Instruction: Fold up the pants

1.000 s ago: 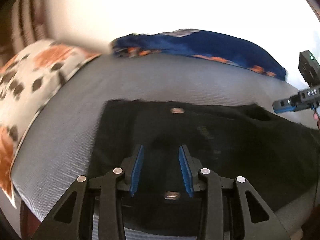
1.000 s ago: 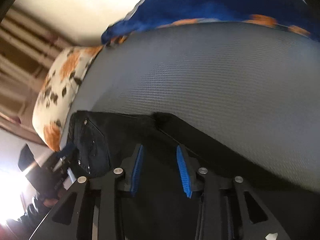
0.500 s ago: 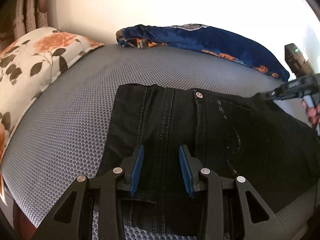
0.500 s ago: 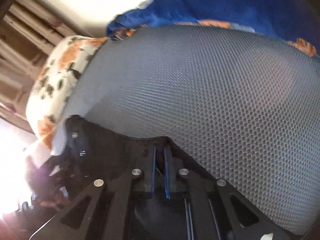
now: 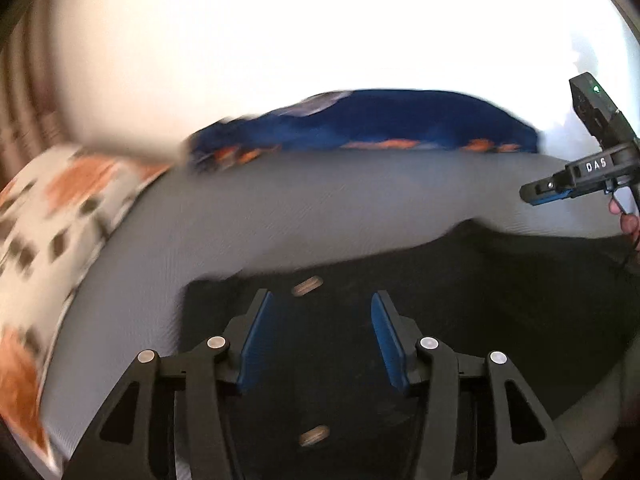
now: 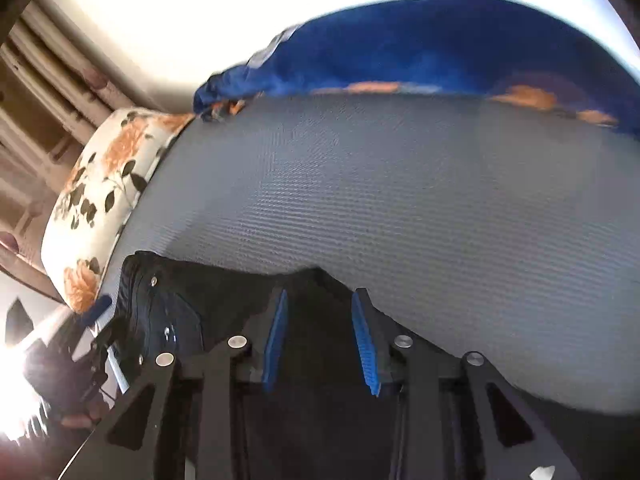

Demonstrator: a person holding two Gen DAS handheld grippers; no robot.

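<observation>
On a grey textured mattress, black pants lying flat, left gripper and right gripper above them, jaws opening, released, blue blanket far behind.

black pants on a grey honeycomb-textured bed
white pillow with orange flowers and dark leaves; blue blanket with orange patches; blue pads.

Both wrist views close, downward; share pants.
</observation>
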